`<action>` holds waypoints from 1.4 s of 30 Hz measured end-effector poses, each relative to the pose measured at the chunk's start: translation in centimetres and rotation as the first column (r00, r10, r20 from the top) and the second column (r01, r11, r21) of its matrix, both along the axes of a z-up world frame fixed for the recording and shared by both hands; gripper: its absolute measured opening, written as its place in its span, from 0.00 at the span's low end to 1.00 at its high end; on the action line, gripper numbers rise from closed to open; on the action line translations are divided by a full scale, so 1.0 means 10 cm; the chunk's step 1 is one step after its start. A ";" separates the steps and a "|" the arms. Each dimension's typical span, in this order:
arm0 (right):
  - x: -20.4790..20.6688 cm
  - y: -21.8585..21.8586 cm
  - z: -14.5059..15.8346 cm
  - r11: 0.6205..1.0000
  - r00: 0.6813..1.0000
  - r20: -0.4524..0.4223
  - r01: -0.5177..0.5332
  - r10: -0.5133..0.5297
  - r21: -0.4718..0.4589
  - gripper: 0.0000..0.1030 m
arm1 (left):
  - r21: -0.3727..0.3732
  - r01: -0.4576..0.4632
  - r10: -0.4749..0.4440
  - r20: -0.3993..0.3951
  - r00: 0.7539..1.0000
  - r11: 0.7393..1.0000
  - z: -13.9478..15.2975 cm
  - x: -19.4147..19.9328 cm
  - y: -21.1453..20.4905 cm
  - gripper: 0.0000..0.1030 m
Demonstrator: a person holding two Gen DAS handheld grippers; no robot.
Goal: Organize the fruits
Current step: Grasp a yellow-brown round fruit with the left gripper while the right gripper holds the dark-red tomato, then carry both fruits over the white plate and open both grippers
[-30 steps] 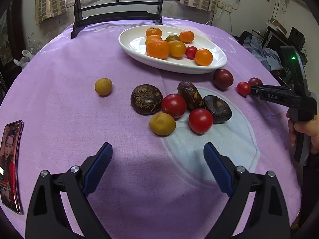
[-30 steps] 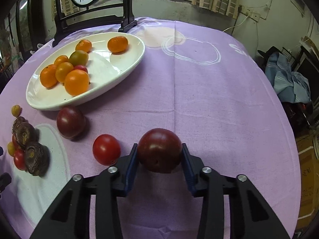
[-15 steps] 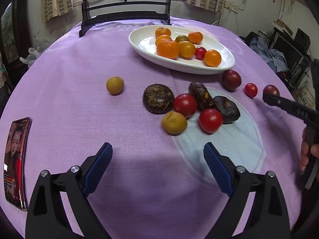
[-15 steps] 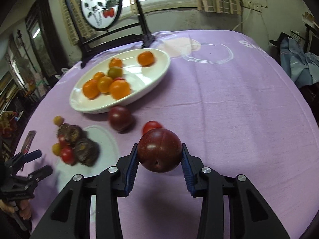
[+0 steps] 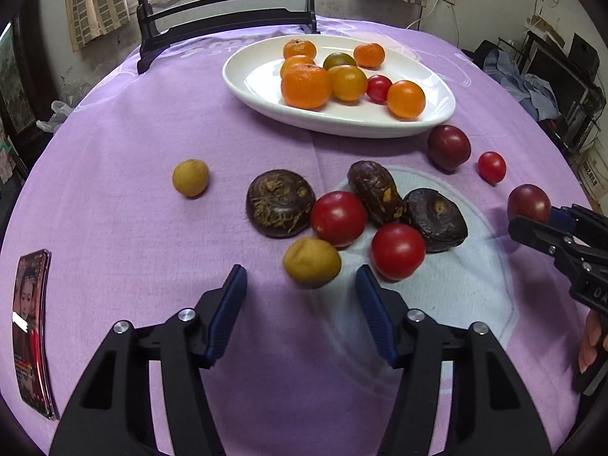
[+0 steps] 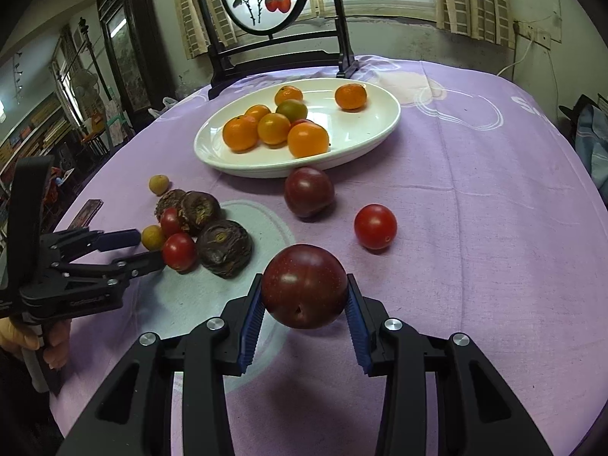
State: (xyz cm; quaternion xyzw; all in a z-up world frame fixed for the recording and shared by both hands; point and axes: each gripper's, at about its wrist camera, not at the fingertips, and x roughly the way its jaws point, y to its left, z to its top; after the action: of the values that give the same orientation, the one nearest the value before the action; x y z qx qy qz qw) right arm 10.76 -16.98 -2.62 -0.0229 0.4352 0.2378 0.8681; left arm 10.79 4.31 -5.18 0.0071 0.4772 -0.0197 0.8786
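Observation:
My right gripper (image 6: 304,300) is shut on a dark red plum (image 6: 304,285), held above the purple cloth; it shows at the right of the left wrist view (image 5: 528,203). My left gripper (image 5: 300,296) is open, just short of a yellow-brown longan (image 5: 311,262). Beyond it lie two red tomatoes (image 5: 338,218), three dark water chestnuts (image 5: 279,207), another longan (image 5: 190,177), a second plum (image 5: 448,147) and a small tomato (image 5: 491,167). The white oval plate (image 5: 258,87) holds several oranges and a tomato.
A phone (image 5: 32,330) lies at the left table edge. A dark wooden screen stand (image 6: 281,57) stands behind the plate. The round table's edge curves away on the right, with clutter on the floor beyond.
My left gripper moved forward toward the fruit cluster and narrowed its opening. My right gripper lifted the plum and swung it left toward the cluster.

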 end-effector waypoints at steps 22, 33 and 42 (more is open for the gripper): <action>0.00 0.04 -0.09 1.000 1.000 -0.011 -0.010 0.010 -0.025 0.40 | -0.069 0.011 -0.005 0.092 0.996 0.998 0.25 -0.20 0.04 0.28; 0.03 0.13 0.25 1.000 0.997 0.065 -0.030 0.029 0.011 0.40 | -0.068 0.088 -0.080 0.116 0.990 0.994 0.60 0.06 -0.05 0.28; 0.66 0.43 0.45 0.999 0.994 0.109 -0.018 0.023 -0.041 0.40 | -0.105 0.058 -0.047 0.109 0.993 0.993 0.80 0.85 -0.10 0.28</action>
State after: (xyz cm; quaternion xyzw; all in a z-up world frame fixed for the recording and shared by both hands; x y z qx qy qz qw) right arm 17.32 -12.65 1.91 -0.0575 0.3913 0.2364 0.8875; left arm 19.26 3.35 2.80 -0.0269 0.4276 -0.0683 0.9010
